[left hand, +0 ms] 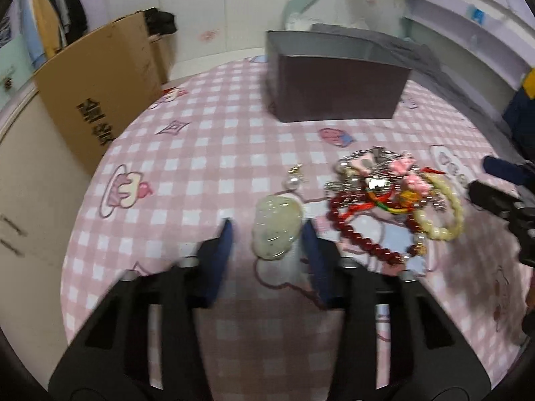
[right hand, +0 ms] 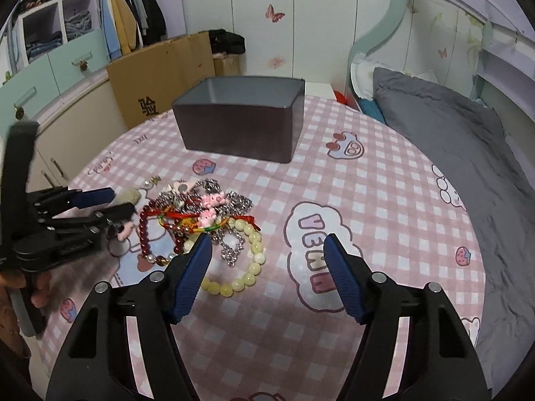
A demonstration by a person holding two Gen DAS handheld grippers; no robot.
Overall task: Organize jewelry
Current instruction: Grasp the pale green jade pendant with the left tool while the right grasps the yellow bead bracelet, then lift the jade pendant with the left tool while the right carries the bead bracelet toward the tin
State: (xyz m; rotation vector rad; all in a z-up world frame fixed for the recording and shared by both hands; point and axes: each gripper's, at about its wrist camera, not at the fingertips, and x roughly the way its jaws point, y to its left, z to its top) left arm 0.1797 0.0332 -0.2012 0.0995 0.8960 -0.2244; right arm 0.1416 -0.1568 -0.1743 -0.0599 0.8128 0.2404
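Because the pale green jade pendant [left hand: 276, 225] lies apart from the tangle, your left tongs [left hand: 267, 234] straddle it, not yet pinching; your right tongs [right hand: 267, 245] gape, nothing held, beside the yellow bead bracelet [right hand: 249, 260].

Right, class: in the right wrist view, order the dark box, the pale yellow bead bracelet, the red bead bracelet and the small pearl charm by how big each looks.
1. Dark box, by far.
2 and 3. Pale yellow bead bracelet and red bead bracelet: both are partly hidden and look alike, so unranked.
4. Small pearl charm, tiny.
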